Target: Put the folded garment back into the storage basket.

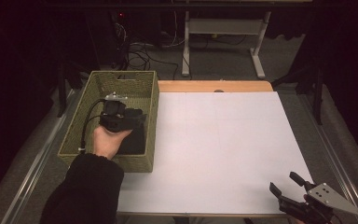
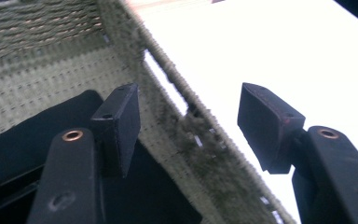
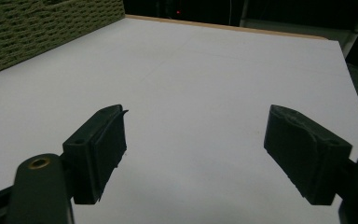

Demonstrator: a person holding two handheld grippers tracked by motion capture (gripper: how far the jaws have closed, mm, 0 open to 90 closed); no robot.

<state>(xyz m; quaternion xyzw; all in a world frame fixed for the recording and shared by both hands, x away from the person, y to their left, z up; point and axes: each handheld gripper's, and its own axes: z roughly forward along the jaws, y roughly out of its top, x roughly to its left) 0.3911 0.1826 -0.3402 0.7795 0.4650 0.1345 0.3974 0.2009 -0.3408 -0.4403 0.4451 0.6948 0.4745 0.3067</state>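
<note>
A woven green basket (image 1: 121, 75) stands at the table's left edge, with a flat black thing (image 1: 133, 143) lying on its bottom. A hand in a dark sleeve holds my left gripper (image 1: 137, 119) over the basket's right side. In the left gripper view this gripper (image 2: 191, 112) is open and straddles the basket wall (image 2: 177, 121): one jaw hangs inside above the black thing (image 2: 23, 130), the other outside over the white sheet. My right gripper (image 1: 284, 183) rests open at the table's near right corner; nothing lies between its jaws in the right gripper view (image 3: 196, 140).
A white sheet (image 1: 223, 140) covers the table, with a wooden strip (image 1: 214, 86) showing at the far edge. The basket's corner (image 3: 42, 32) appears far left in the right gripper view. Beyond the table are a metal desk frame (image 1: 186, 51) and floor cables (image 1: 144, 53).
</note>
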